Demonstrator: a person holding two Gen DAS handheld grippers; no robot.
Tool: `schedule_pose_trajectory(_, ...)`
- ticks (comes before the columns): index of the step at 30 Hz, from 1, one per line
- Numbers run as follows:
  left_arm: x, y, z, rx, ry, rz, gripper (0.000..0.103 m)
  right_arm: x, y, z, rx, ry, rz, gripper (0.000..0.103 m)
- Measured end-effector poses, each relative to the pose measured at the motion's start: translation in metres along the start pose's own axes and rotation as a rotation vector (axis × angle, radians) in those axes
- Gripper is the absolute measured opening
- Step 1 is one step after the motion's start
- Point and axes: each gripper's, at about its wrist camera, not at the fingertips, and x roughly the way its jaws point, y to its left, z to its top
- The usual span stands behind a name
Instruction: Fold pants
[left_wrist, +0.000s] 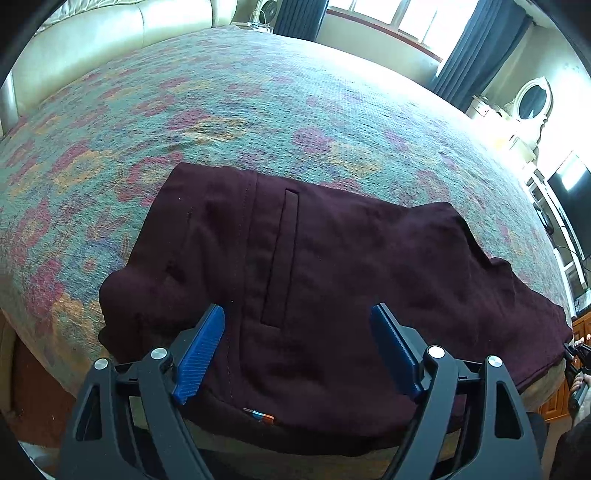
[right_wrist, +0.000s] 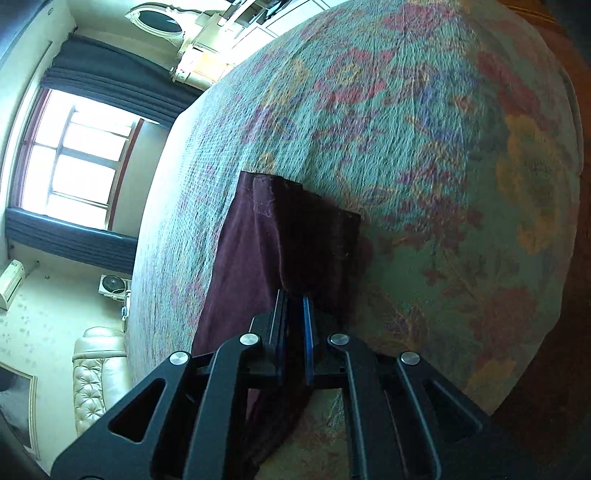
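Dark maroon pants (left_wrist: 332, 258) lie flat on a bed under a floral blanket (left_wrist: 258, 110), the pocket slit (left_wrist: 280, 254) facing up. My left gripper (left_wrist: 297, 314) hovers open over the waist part near the bed's front edge, with its blue pads (left_wrist: 201, 354) wide apart and nothing pinched between them. In the right wrist view, my right gripper (right_wrist: 294, 295) is shut on the leg end of the pants (right_wrist: 240, 258). There a flap of cloth (right_wrist: 317, 240) is lifted and doubled over the leg lying below. The right gripper (left_wrist: 572, 349) also shows at the far right edge of the left wrist view.
A cream leather sofa (left_wrist: 92, 37) stands beyond the bed's far left side. Behind the bed are a bright window (left_wrist: 406, 18) with dark curtains (left_wrist: 480, 48), and a white dresser with an oval mirror (left_wrist: 532, 99). The blanket (right_wrist: 424, 147) stretches wide beyond the pants.
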Motion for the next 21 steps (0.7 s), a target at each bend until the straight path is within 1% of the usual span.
schedule_pose_trajectory(1,0.000,0.000,0.000,0.001,0.000,0.003,0.081,0.000,-0.003,0.001,0.031,-0.009,0.036,0.019)
schedule_pose_trajectory(2,0.001,-0.001,0.000,0.005,-0.001,0.008,0.081,0.000,-0.005,0.003,0.042,-0.013,0.051,0.019)
schedule_pose_trajectory(4,0.001,-0.004,-0.002,0.022,-0.003,0.023,0.081,0.001,-0.003,0.006,0.016,-0.003,0.051,0.006)
schedule_pose_trajectory(5,0.002,-0.005,-0.002,0.032,-0.004,0.033,0.081,-0.001,0.000,0.005,-0.002,-0.009,0.044,0.006)
schedule_pose_trajectory(8,0.002,-0.009,-0.003,0.053,-0.005,0.051,0.082,-0.013,0.014,0.005,-0.037,-0.034,0.059,0.006)
schedule_pose_trajectory(10,0.001,-0.009,-0.003,0.044,-0.007,0.047,0.082,-0.023,0.019,0.005,-0.050,-0.046,0.072,0.005)
schedule_pose_trajectory(12,-0.002,-0.008,-0.003,0.032,-0.010,0.031,0.082,-0.028,0.021,0.007,-0.065,-0.048,0.067,0.005)
schedule_pose_trajectory(15,-0.005,-0.009,-0.002,0.034,-0.014,0.003,0.082,-0.024,0.002,0.007,-0.046,-0.038,0.029,0.005)
schedule_pose_trajectory(17,-0.004,-0.011,-0.003,0.042,-0.011,0.006,0.082,-0.015,-0.016,0.007,-0.013,-0.035,0.000,0.005)
schedule_pose_trajectory(19,-0.004,-0.012,-0.004,0.047,-0.010,0.008,0.082,-0.009,-0.030,0.006,0.021,-0.024,0.023,0.004)
schedule_pose_trajectory(21,-0.004,-0.012,-0.004,0.051,-0.009,0.009,0.082,-0.011,-0.031,0.006,0.015,-0.020,0.030,0.004)
